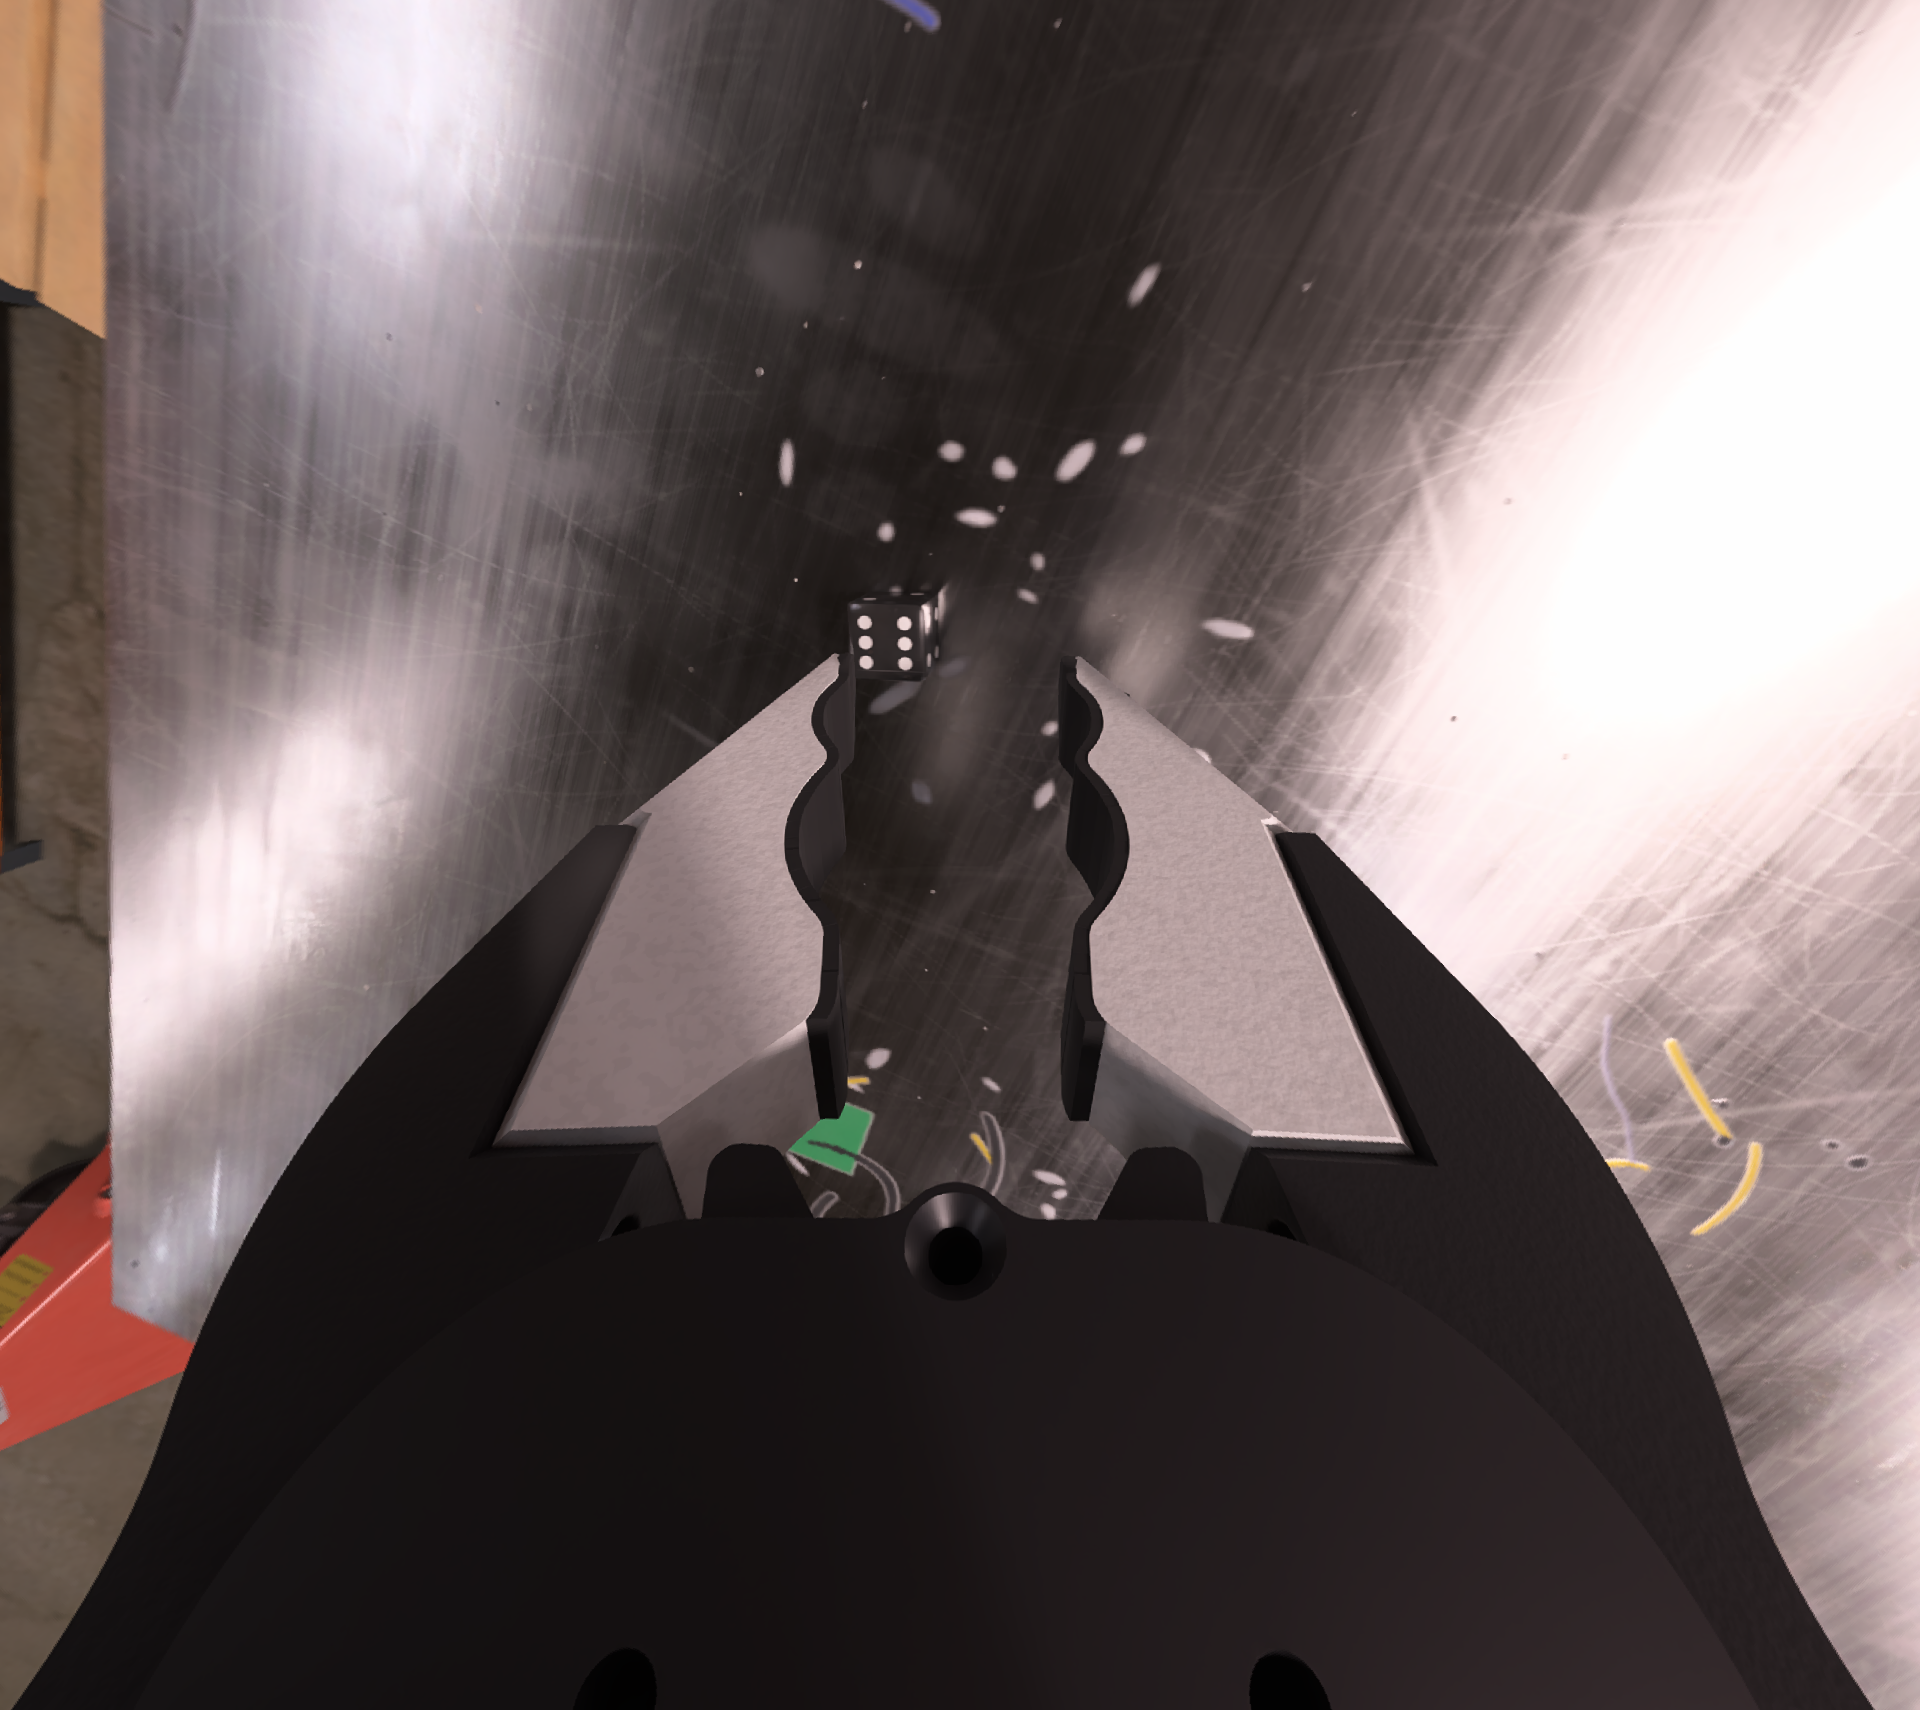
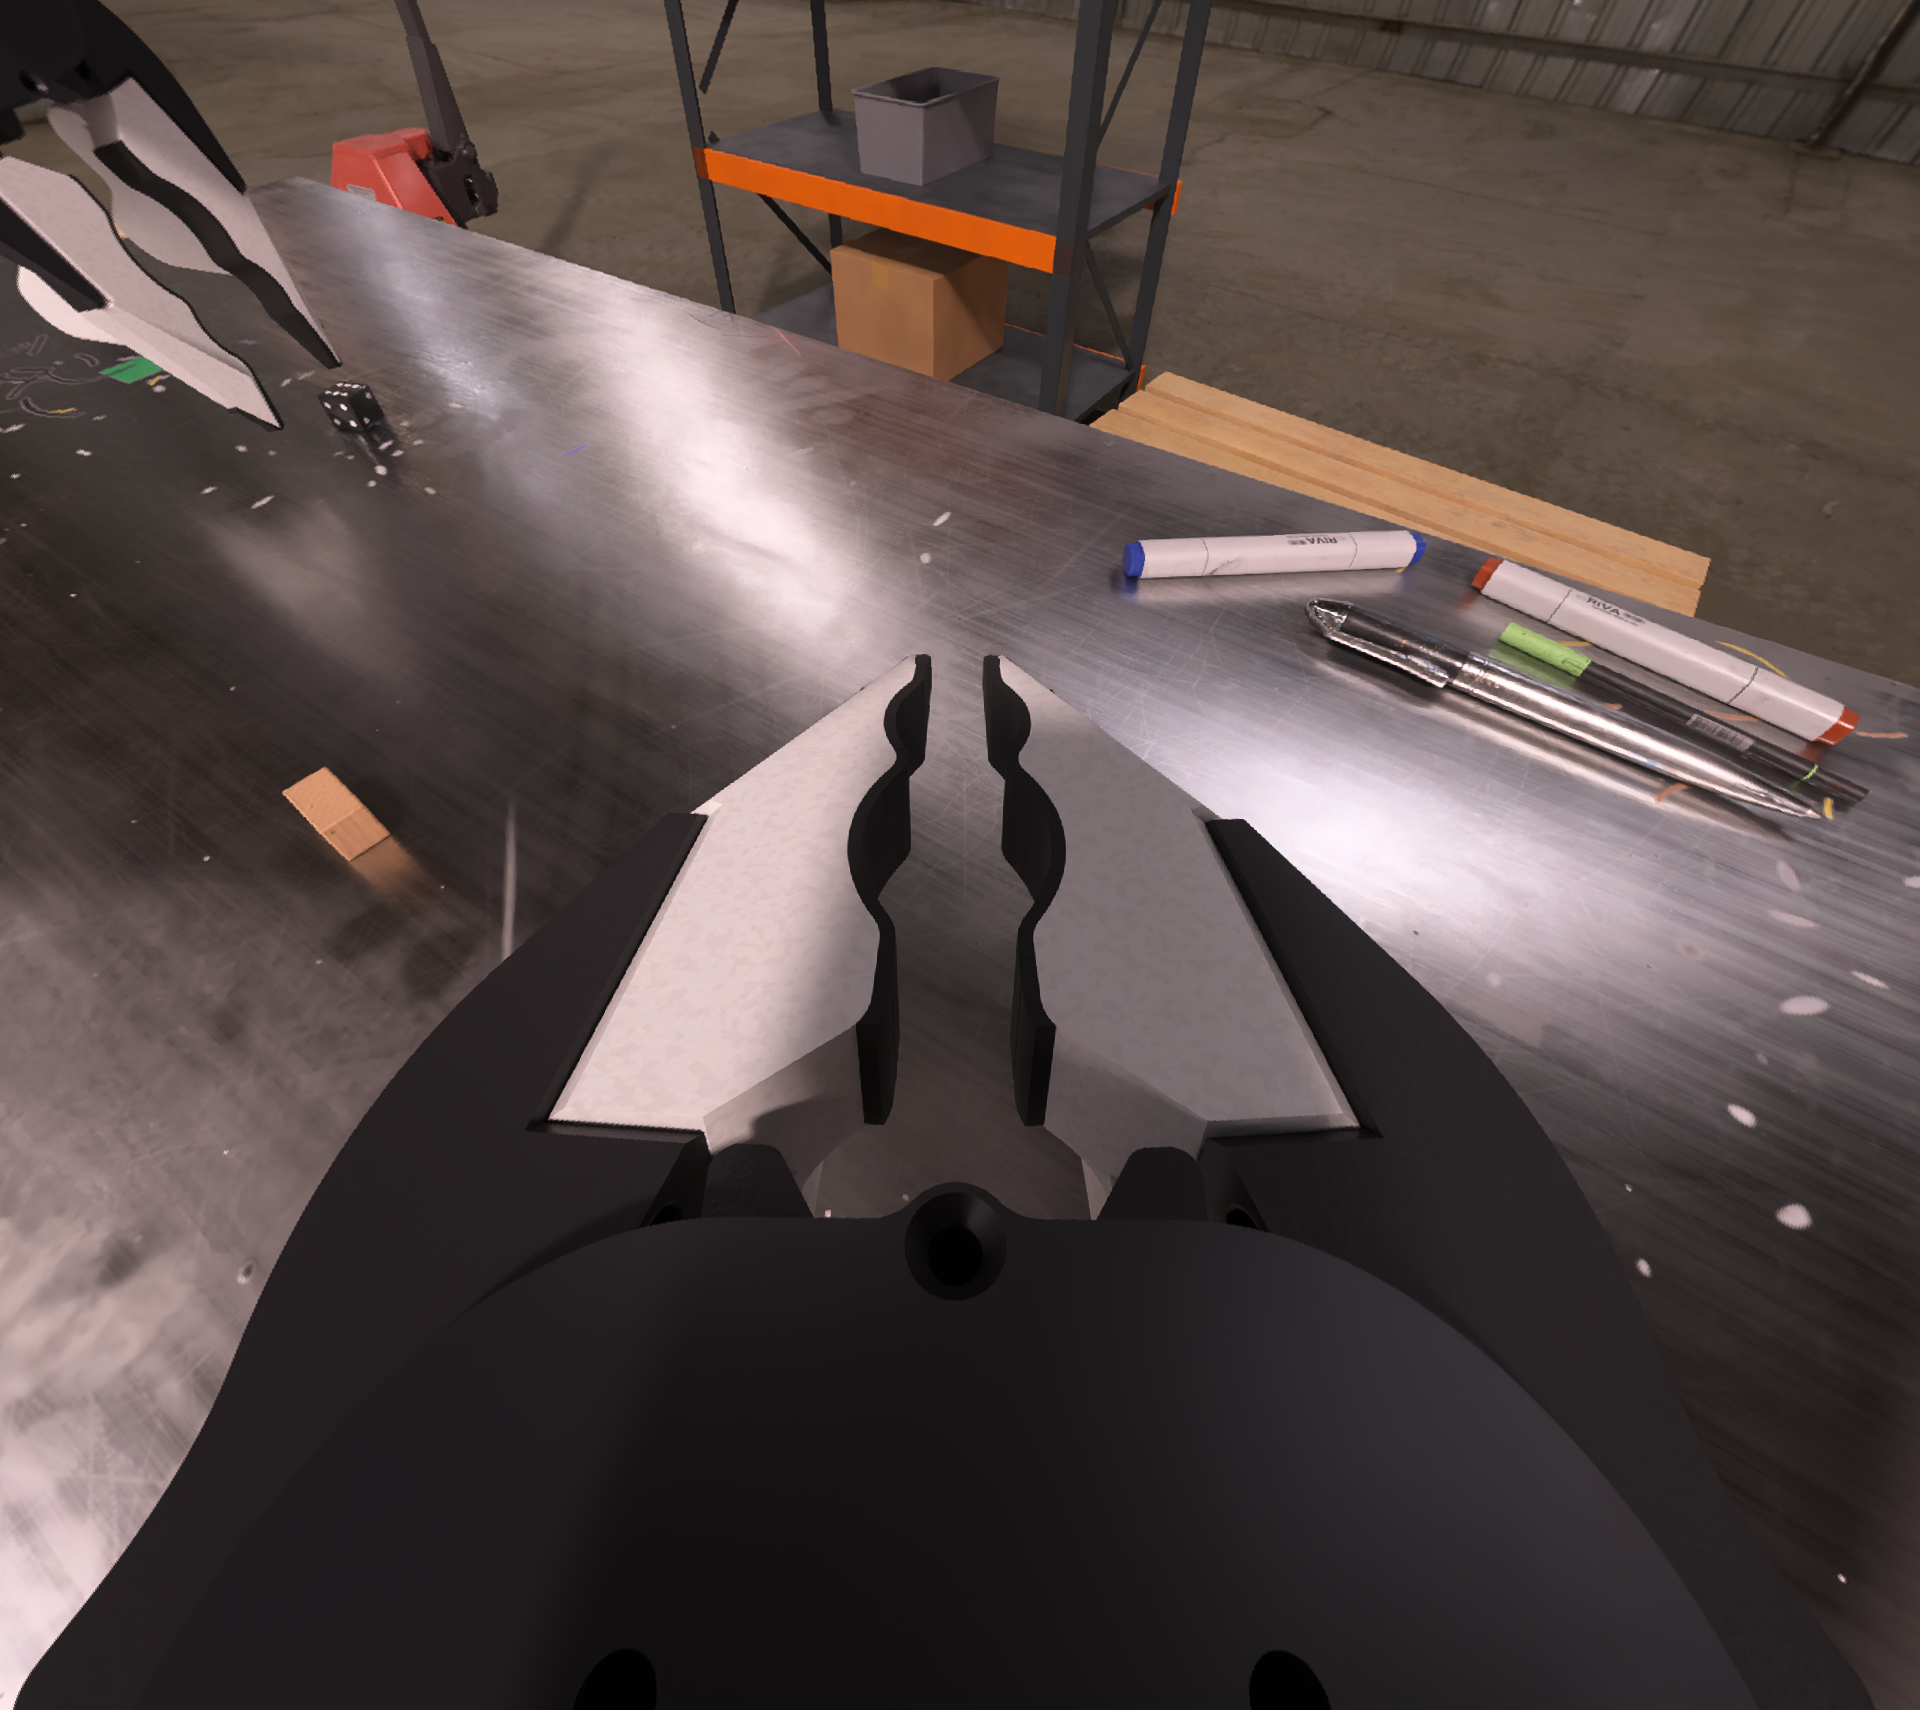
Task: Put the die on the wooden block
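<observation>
Hovering low over the scratched metal table (image 2: pixel 644 538), the left tongs (image 1: pixel 956 668) are spread wide and hold nothing. The black die (image 1: pixel 891 637) sits on the table just past their left fingertip, not gripped. In the right wrist view the die (image 2: pixel 350 405) is just beside the left tongs (image 2: pixel 296 387), well apart from the wooden block (image 2: pixel 335 813), which lies alone nearer the right tongs (image 2: pixel 956 673). Right tongs: narrow gap, empty, above bare table. Markers (image 2: pixel 1273 554) and a pen (image 2: pixel 1548 699) lie off to their right.
</observation>
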Controlling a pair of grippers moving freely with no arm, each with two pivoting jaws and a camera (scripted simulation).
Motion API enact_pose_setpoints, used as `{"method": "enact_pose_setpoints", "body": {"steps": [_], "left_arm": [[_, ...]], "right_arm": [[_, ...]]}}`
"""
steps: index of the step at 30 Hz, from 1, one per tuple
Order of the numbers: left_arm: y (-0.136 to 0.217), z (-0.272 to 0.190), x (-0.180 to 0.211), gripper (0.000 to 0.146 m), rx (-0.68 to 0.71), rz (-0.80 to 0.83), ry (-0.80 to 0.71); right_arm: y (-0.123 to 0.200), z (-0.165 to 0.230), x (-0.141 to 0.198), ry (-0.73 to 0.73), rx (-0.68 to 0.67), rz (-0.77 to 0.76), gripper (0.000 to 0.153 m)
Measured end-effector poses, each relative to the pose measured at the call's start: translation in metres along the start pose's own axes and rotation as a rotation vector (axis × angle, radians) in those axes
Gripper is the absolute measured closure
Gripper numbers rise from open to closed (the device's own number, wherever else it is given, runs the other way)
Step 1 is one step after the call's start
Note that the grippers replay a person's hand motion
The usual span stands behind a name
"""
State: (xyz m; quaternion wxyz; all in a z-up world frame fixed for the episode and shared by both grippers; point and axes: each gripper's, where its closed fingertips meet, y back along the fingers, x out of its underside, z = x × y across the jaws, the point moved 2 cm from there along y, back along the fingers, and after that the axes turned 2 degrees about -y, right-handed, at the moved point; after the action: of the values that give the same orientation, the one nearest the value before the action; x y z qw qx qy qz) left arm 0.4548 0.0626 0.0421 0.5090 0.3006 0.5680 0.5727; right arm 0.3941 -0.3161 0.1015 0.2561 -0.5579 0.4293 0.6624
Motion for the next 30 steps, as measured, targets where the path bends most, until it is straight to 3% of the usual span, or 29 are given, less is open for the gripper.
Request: {"method": "enact_pose_setpoints", "body": {"steps": [10,17,24,30], "left_arm": [[-0.015,0.012,0.005,0.114,0.173,-0.017,0.053],[-0.016,0.015,0.005,0.13,0.18,-0.024,0.059],[-0.012,0.007,0.006,0.13,0.143,-0.021,0.037],[0.019,-0.022,-0.018,0.13,0.133,-0.121,-0.007]], "right_arm": [[-0.004,-0.002,0.008,-0.003,-0.001,0.032,0.143],[-0.006,-0.002,0.012,0.001,0.0,0.048,0.143],[-0.007,-0.001,0.014,0.008,0.003,0.057,0.143],[-0.008,-0.001,0.016,0.01,0.005,0.062,0.143]]}}
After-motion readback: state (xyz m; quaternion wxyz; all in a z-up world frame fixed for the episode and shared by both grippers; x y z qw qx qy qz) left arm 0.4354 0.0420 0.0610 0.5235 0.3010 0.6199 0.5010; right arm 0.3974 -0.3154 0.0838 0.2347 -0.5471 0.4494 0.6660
